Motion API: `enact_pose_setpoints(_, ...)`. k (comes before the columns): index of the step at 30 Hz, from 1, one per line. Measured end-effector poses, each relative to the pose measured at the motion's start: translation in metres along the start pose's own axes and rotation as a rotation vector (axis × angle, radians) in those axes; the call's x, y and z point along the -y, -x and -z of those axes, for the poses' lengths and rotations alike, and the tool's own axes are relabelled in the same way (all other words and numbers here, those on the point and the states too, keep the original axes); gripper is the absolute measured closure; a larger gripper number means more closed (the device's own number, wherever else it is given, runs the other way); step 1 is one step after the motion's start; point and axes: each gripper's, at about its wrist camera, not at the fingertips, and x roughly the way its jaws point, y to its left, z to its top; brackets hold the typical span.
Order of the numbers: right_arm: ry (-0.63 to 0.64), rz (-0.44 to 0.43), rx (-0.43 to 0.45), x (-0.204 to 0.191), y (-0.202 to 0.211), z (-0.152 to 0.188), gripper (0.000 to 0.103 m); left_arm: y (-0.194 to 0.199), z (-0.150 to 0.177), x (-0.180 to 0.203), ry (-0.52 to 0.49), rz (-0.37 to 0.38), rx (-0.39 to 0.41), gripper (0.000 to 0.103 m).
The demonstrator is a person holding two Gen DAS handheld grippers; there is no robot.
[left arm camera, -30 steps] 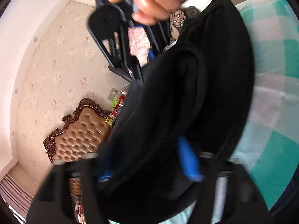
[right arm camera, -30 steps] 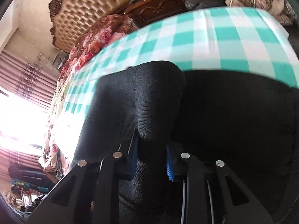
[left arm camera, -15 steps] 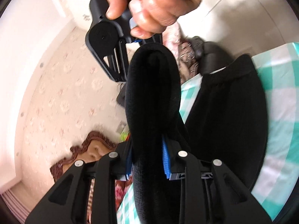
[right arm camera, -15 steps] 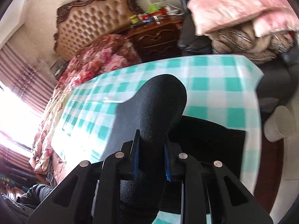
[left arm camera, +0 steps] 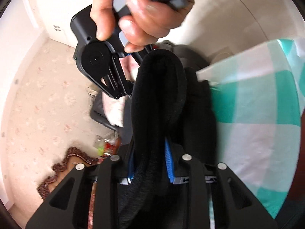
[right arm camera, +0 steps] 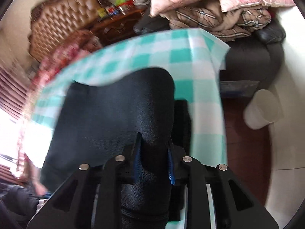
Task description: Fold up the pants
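The black pants (left arm camera: 160,99) are pinched in both grippers and held up off the table. My left gripper (left arm camera: 150,162) is shut on a thick fold of the fabric, which rises between its blue pads (left arm camera: 169,162). In the left wrist view the right gripper's black body (left arm camera: 103,72) and the hand holding it sit above, at the top of the same fold. My right gripper (right arm camera: 154,162) is shut on the pants (right arm camera: 122,105), which hang down over the teal-and-white checked tablecloth (right arm camera: 202,99).
The checked table (left arm camera: 263,118) ends in a corner near a black armchair (right arm camera: 253,57) piled with pink pillows and blankets. A white bin (right arm camera: 263,108) stands on the floor to the right. A brown tufted headboard (right arm camera: 63,24) and a wooden nightstand are behind.
Both grippers have lifted the pants higher off the table and swung towards the table's corner. The fabric stays pinched in both. The right gripper's hand now fills more of the left wrist view.
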Motion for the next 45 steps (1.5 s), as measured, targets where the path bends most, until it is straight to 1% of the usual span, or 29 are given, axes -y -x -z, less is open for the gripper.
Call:
enact_pose_setpoints(1, 0.021, 0.026, 0.021, -0.003, -0.003, 0.003, 0.077, 0.0, 0.002, 0.004, -0.004, 0.0, 0.013, 0.063)
enact_pose_setpoints(2, 0.05, 0.055, 0.058, -0.005, -0.004, 0.008, 0.077, 0.002, 0.003, 0.003, -0.004, 0.004, 0.022, 0.052)
enact_pose_setpoints(3, 0.065, 0.078, 0.08, -0.006, -0.003, 0.012, 0.076, 0.005, 0.004, 0.002, 0.004, 0.008, 0.032, 0.048)
enact_pose_setpoints(4, 0.066, 0.091, 0.09, -0.006, -0.003, 0.014, 0.076, 0.01, 0.008, -0.006, 0.029, 0.011, 0.055, 0.047)
enact_pose_setpoints(6, 0.06, 0.112, 0.102, -0.006, -0.001, 0.017, 0.074, 0.025, 0.016, -0.021, 0.084, 0.016, 0.091, 0.042)
enact_pose_setpoints(8, 0.068, 0.153, 0.117, -0.007, 0.0, 0.019, 0.066, 0.045, 0.036, -0.043, 0.155, 0.018, 0.117, 0.037)
enact_pose_setpoints(10, 0.074, 0.191, 0.133, -0.007, 0.001, 0.021, 0.051, 0.061, 0.062, -0.061, 0.208, -0.026, 0.115, 0.032)
enact_pose_setpoints(11, 0.07, 0.212, 0.142, -0.006, 0.001, 0.022, 0.047, 0.066, 0.078, -0.07, 0.228, -0.04, 0.114, 0.029)
enact_pose_setpoints(12, 0.066, 0.219, 0.144, -0.005, 0.001, 0.021, 0.042, 0.075, 0.083, -0.068, 0.238, -0.057, 0.103, 0.028)
enact_pose_setpoints(13, 0.058, 0.226, 0.143, -0.004, 0.001, 0.021, 0.04, 0.077, 0.098, -0.074, 0.258, -0.081, 0.063, 0.028)
enact_pose_setpoints(16, 0.046, 0.262, 0.142, -0.007, 0.001, 0.019, 0.033, 0.073, 0.134, -0.083, 0.327, -0.1, -0.032, 0.028)
enact_pose_setpoints(19, 0.047, 0.292, 0.144, -0.009, 0.001, 0.019, 0.031, 0.064, 0.139, -0.084, 0.313, -0.142, -0.077, 0.026)
enact_pose_setpoints(21, 0.04, 0.301, 0.143, -0.008, 0.0, 0.019, 0.03, 0.061, 0.133, -0.083, 0.292, -0.154, -0.072, 0.015)
enact_pose_setpoints(22, 0.036, 0.303, 0.142, -0.008, 0.0, 0.019, 0.028, 0.062, 0.129, -0.075, 0.243, -0.158, -0.074, 0.015)
enact_pose_setpoints(23, 0.031, 0.303, 0.141, -0.007, 0.0, 0.019, 0.028, 0.068, 0.12, -0.063, 0.215, -0.166, -0.075, 0.015)
enact_pose_setpoints(24, 0.026, 0.301, 0.139, -0.006, 0.0, 0.019, 0.028, 0.065, 0.121, -0.061, 0.204, -0.169, -0.082, 0.015)
enact_pose_setpoints(27, 0.017, 0.307, 0.135, -0.006, -0.001, 0.018, 0.027, 0.037, 0.106, -0.048, 0.116, -0.162, -0.194, 0.015)
enact_pose_setpoints(30, 0.009, 0.308, 0.131, -0.006, -0.001, 0.019, 0.026, 0.013, 0.09, -0.057, 0.116, -0.141, -0.279, 0.015)
enact_pose_setpoints(31, 0.002, 0.304, 0.128, -0.005, -0.002, 0.019, 0.026, 0.008, 0.089, -0.057, 0.075, -0.126, -0.321, 0.014)
enact_pose_setpoints(33, -0.019, 0.294, 0.119, -0.003, -0.003, 0.02, 0.026, 0.0, 0.098, -0.052, -0.042, -0.079, -0.419, 0.014)
enact_pose_setpoints(34, -0.027, 0.291, 0.116, -0.002, -0.003, 0.02, 0.026, -0.001, 0.109, -0.052, -0.092, -0.03, -0.469, 0.014)
enact_pose_setpoints(35, -0.037, 0.289, 0.113, -0.001, -0.004, 0.021, 0.026, 0.004, 0.117, -0.054, -0.096, -0.012, -0.486, 0.014)
enact_pose_setpoints(37, -0.046, 0.281, 0.111, -0.001, -0.007, 0.024, 0.026, 0.016, 0.13, -0.056, -0.083, -0.007, -0.493, 0.014)
enact_pose_setpoints(39, -0.052, 0.266, 0.119, -0.001, -0.006, 0.028, 0.025, 0.025, 0.139, -0.054, -0.075, -0.019, -0.476, 0.014)
enact_pose_setpoints(41, -0.051, 0.266, 0.132, -0.001, -0.006, 0.031, 0.025, 0.031, 0.145, -0.047, -0.084, -0.072, -0.404, 0.014)
enact_pose_setpoints(42, -0.056, 0.256, 0.135, 0.001, -0.006, 0.032, 0.025, 0.031, 0.151, -0.042, -0.082, -0.113, -0.367, 0.017)
enact_pose_setpoints(43, -0.066, 0.251, 0.138, 0.002, -0.007, 0.033, 0.025, 0.033, 0.153, -0.043, -0.042, -0.149, -0.337, 0.017)
enact_pose_setpoints(44, -0.079, 0.247, 0.142, 0.004, -0.007, 0.034, 0.025, 0.034, 0.158, -0.044, -0.006, -0.162, -0.328, 0.018)
enact_pose_setpoints(45, -0.088, 0.241, 0.149, 0.005, -0.007, 0.035, 0.025, 0.033, 0.161, -0.047, 0.026, -0.161, -0.323, 0.024)
